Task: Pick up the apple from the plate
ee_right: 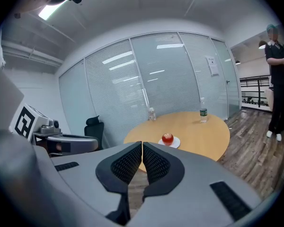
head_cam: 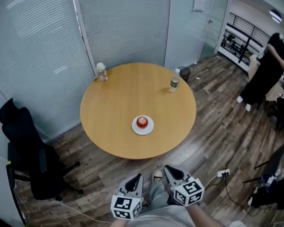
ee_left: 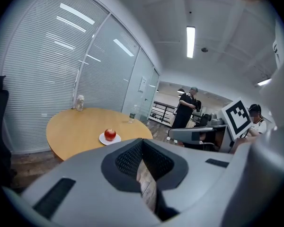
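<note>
A red apple (head_cam: 142,122) sits on a small white plate (head_cam: 148,128) near the front edge of a round wooden table (head_cam: 118,108). The left gripper view shows the apple (ee_left: 110,134) and the plate (ee_left: 103,139) far ahead, and so does the right gripper view: apple (ee_right: 167,138), plate (ee_right: 175,143). My left gripper (head_cam: 136,178) and right gripper (head_cam: 169,170) hang low in front of the table, well short of it. Both are shut with nothing between the pads; the left gripper (ee_left: 142,142) and right gripper (ee_right: 142,143) show their jaws pressed together.
A clear jar (head_cam: 101,72) stands at the table's far left edge and a water bottle (head_cam: 174,82) at its far right. A black office chair (head_cam: 26,150) is on the left. A person in black (head_cam: 270,65) stands at far right. Cables and a plug (head_cam: 222,174) lie on the wooden floor.
</note>
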`<state>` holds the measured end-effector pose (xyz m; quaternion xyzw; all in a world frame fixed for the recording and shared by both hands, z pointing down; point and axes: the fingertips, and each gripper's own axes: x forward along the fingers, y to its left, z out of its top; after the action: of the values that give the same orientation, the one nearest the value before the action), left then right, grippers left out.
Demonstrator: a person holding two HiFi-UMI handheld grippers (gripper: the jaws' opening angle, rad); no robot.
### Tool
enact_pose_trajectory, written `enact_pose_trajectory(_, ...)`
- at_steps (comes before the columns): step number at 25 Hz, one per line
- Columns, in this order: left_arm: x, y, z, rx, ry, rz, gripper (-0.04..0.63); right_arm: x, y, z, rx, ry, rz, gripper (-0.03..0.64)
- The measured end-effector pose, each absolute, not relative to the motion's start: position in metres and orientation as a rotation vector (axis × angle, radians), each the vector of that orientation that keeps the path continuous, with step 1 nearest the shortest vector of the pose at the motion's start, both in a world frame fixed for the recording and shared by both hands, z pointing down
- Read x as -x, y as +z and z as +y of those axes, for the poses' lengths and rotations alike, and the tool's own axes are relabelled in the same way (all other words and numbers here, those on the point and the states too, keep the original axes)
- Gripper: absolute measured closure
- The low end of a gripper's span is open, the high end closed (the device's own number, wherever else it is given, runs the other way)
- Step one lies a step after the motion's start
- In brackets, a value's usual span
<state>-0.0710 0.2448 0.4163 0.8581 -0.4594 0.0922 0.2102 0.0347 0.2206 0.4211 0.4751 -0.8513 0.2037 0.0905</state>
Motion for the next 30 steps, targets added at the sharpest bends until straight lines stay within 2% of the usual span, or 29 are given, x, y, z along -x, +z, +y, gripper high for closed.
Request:
enact_pose_trajectory(16, 0.05, 0.402, 0.05, -2.336, 0.206, -1.41, 0.592, -0.059, 0.413, 0.019, -1.257, 0.511, -2.614, 0.584)
enact_pose_trajectory(30, 0.067, 0.401, -0.007, -2.315, 0.218, -1.409, 0.592, -0.04, 0.419, -0.029, -1.244, 0.552, -2.598, 0.584)
